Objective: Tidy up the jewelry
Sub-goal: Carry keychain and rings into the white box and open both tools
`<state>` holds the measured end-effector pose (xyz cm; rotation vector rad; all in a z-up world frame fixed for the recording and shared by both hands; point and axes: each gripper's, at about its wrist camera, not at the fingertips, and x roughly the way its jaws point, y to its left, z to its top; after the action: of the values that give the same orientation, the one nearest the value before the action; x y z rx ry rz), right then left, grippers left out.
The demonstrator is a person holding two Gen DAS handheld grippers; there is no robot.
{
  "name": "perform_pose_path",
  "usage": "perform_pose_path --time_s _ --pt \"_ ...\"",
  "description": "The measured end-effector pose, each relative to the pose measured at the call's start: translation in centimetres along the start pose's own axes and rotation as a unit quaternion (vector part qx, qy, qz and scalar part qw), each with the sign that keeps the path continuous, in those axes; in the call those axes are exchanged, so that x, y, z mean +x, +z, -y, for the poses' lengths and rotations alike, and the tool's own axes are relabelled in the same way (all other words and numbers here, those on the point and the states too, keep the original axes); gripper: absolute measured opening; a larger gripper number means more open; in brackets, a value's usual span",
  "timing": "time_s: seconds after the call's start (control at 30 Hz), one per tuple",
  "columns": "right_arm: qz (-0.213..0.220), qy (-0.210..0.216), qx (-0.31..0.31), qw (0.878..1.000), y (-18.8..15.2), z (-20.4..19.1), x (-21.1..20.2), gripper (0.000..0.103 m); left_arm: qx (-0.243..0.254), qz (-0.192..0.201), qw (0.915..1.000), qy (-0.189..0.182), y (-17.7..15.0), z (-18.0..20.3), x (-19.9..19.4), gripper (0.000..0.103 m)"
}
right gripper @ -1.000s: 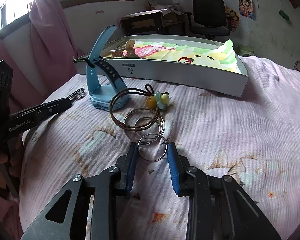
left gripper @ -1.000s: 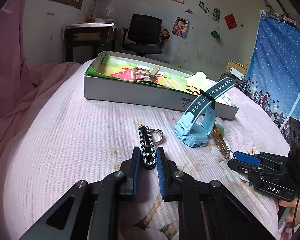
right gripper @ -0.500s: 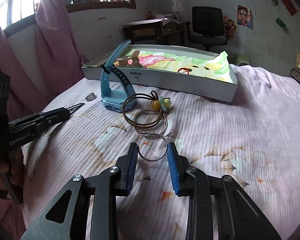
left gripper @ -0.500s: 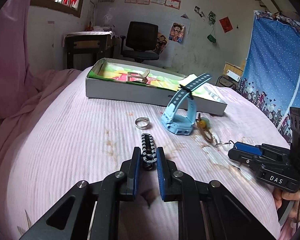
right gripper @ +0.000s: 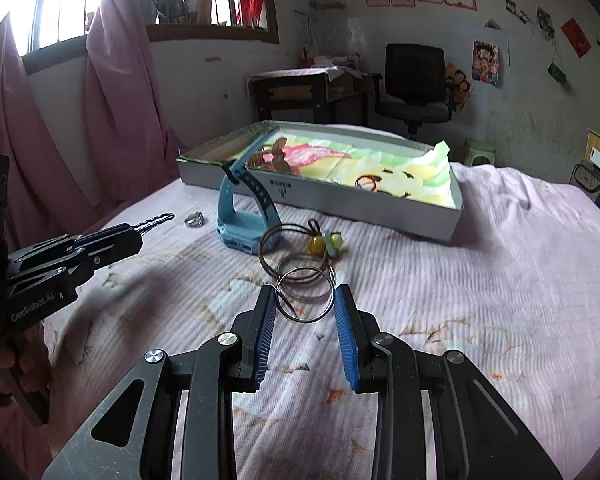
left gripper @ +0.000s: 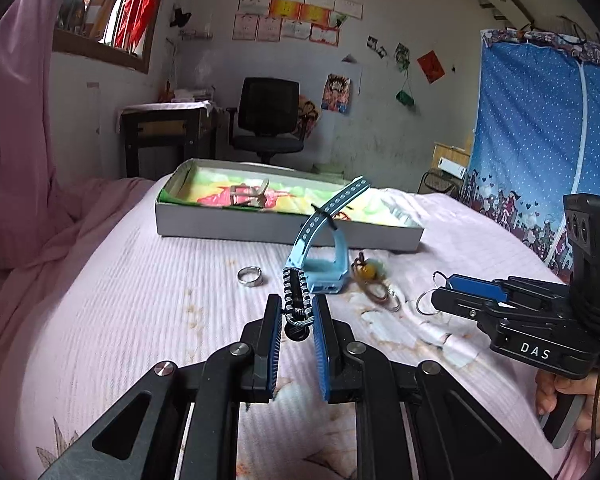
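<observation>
While clamped in claws [left gripper: 296, 316]: bracelet [left gripper: 296, 296], ring [right gripper: 306, 300].

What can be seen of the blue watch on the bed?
The blue watch is light blue, plastic-looking, with a chunky square case lying on the pink bedsheet and a perforated strap fastened into an upright loop, its free end pointing up over the white box. It sits in front of that box, between the small silver ring and the brown hair tie.

Braided black-white bracelet [left gripper: 296, 296] clamped aloft; silver hoop [right gripper: 306, 294] pinched; blue watch [left gripper: 324, 256] on bedsheet.
</observation>
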<state>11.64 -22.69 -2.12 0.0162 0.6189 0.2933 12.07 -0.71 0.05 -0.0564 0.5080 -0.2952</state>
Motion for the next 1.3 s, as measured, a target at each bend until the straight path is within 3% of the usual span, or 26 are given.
perform_pose_path --time_s 0.3,0.63,0.93,1.3 --pt "0.034 -0.006 0.011 0.999 2.3 0.6 -0.5 0.027 -0.019 0.035 0.9992 -0.01 3.0 0.0 -0.7 0.015" --pt "0.07 0.001 0.018 0.997 6.9 1.3 2.3 0.027 -0.029 0.048 0.9984 0.009 8.2 -1.8 2.6 0.015" --pt "0.082 -0.027 0.032 0.996 10.5 2.6 5.6 0.027 -0.045 -0.008 0.9989 -0.004 11.9 -2.4 9.8 0.015" --pt "0.013 -0.051 0.063 0.997 9.8 4.6 11.2 0.027 -0.053 -0.105 0.993 -0.007 10.5 -2.3 15.5 0.015"
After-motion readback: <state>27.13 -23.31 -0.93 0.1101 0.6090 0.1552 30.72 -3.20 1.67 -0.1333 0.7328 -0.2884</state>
